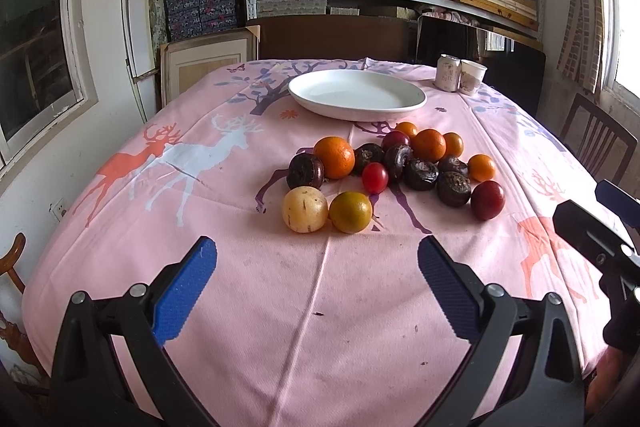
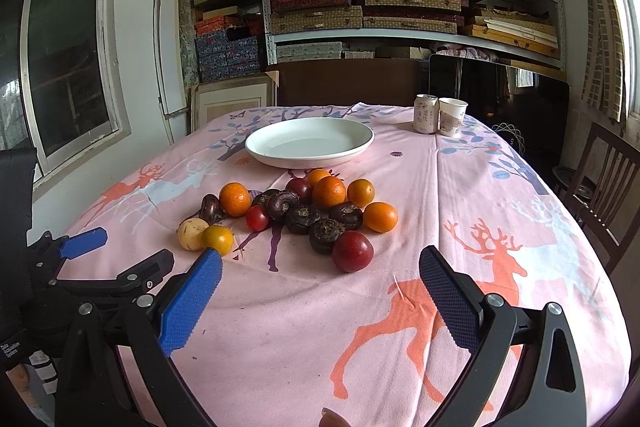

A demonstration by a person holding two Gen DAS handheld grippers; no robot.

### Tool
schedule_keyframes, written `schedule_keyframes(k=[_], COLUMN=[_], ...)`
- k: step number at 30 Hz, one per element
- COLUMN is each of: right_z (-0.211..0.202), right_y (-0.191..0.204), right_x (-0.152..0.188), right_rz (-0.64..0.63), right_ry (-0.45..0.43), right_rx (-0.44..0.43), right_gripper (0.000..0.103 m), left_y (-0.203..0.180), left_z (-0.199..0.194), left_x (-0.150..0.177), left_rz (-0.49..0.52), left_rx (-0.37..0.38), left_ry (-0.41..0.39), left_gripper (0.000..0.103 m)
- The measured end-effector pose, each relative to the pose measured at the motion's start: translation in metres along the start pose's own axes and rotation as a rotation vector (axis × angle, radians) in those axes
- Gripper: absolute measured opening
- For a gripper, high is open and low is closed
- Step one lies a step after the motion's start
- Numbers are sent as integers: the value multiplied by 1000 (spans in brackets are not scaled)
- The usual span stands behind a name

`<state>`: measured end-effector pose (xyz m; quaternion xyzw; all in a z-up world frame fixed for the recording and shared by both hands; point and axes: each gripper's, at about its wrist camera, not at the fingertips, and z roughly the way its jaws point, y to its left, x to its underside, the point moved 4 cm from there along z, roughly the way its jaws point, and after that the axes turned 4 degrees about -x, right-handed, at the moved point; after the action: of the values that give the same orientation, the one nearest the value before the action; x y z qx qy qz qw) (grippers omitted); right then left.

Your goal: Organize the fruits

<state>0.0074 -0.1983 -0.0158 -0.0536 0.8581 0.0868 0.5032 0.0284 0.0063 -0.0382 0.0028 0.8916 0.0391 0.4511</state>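
One can [image 2: 425,113] and cup [image 2: 451,116] behind plate [image 2: 310,157]

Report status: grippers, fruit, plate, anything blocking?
Left gripper open, empty; right gripper open, empty. Fruit pile loose on the tablecloth, none in the white plate behind it. Can and paper cup far right, out of the way.

cut off: my right gripper [image 1: 600,227] leaves the left wrist view at 3 o'clock | half hidden: small orange [image 1: 407,128] behind pile at 12 o'clock | too small: print on can [image 2: 425,114] | cut off: chair [image 2: 604,187] at 3 o'clock
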Motion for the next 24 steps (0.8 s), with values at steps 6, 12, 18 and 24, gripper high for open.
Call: schedule_keyframes(k=[6,12,18,24], right_z=[-3,-3,-4,-8], right_y=[4,4,8,12], right_x=[-2,-2,-6,-6], right_rz=[0,-1,-2,-5], right_ry=[-1,-3,-3,-6], right_rx=[-1,-2,-2,-3], right_gripper=[99,99,99,99], left_y=[-1,-2,-1,-1], left_z=[0,2,2,2], left_x=[0,1,2,2], left_rz=[0,1,0,0], left_rx=[0,0,1,1], left_ry=[2,7,8,8], left_gripper=[99,99,99,99])
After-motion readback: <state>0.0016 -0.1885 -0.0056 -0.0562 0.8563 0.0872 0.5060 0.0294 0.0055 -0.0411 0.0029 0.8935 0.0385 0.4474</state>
